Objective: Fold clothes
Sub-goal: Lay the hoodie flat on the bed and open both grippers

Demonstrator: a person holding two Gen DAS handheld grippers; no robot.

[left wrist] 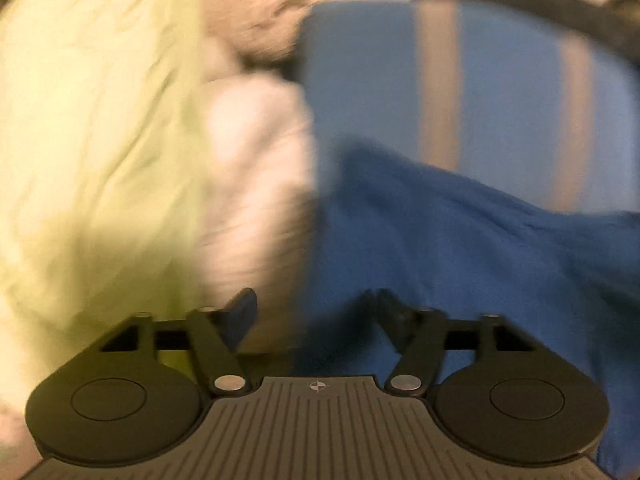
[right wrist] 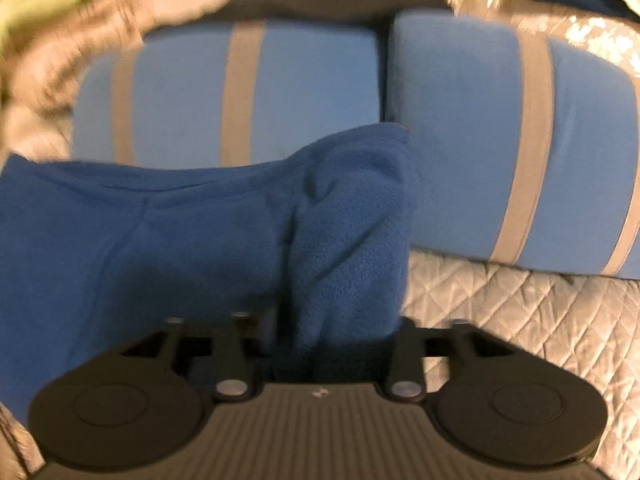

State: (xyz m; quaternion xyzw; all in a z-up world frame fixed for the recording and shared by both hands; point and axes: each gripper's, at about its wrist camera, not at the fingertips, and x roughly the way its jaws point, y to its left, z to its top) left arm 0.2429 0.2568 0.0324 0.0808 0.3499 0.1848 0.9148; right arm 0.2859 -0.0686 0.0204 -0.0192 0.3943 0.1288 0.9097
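In the left wrist view we see our left gripper [left wrist: 310, 308] with its jaws spread wide and nothing pinched between them. The blue fleece [left wrist: 460, 248] lies just ahead and to the right, one fold draped against the right finger. Left of the fleece sit a white cloth [left wrist: 256, 168] and a pale green cloth [left wrist: 92, 120]. Behind the fleece stands a light blue pillow [left wrist: 380, 92] with grey stripes. The picture is blurred, and we can read no writing or label.

In the right wrist view our right gripper [right wrist: 328, 340] is also spread wide; a bunched fold of the fleece [right wrist: 200, 240] stands between the fingers, loose as far as we can tell. Behind the fleece are two striped pillows [right wrist: 300, 92]; right of it lies the quilted bed cover [right wrist: 520, 312]. No lettering is legible.
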